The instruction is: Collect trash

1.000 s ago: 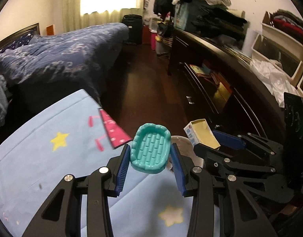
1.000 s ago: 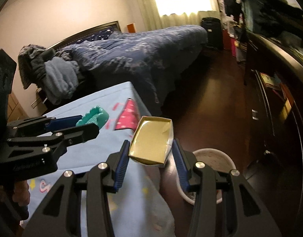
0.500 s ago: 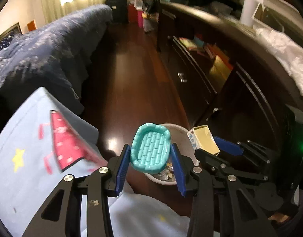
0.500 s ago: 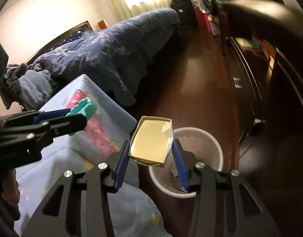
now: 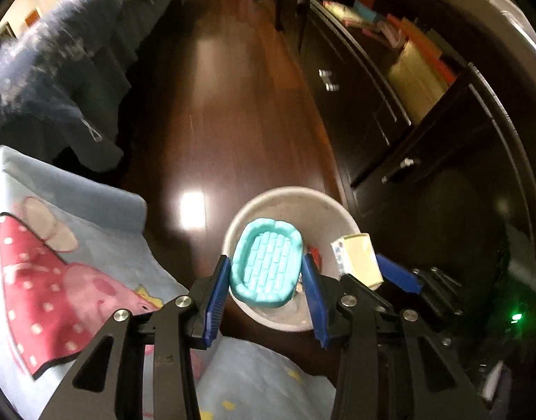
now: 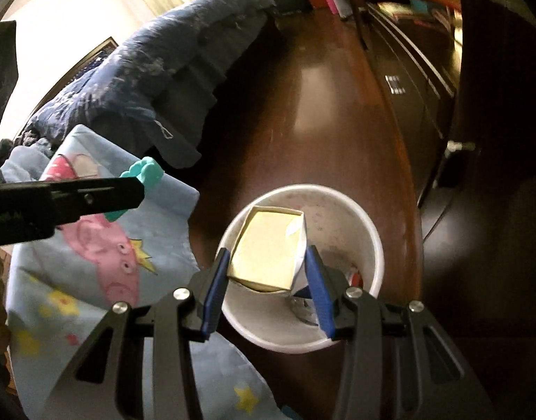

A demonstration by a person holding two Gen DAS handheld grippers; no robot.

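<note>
We have the teal tray (image 5: 266, 262) clamped in our left tongs (image 5: 266, 280) and the yellow carton (image 6: 268, 253) clamped in our right tongs (image 6: 268, 274), both poised over the white bin (image 6: 369, 238) holding scraps, so only the drop remains.

A light blue cartoon-print blanket (image 5: 75, 280) with a pink pig figure and yellow stars fills the lower left. Beyond the blanket, a bed under a dark blue quilt (image 6: 170, 70) runs along the far left. To the blanket's right lies a glossy dark wooden floor (image 5: 226, 105). Across that floor from the blanket stands a long dark cabinet (image 5: 390, 112) whose open shelf holds colourful books (image 5: 383, 24), blurred
</note>
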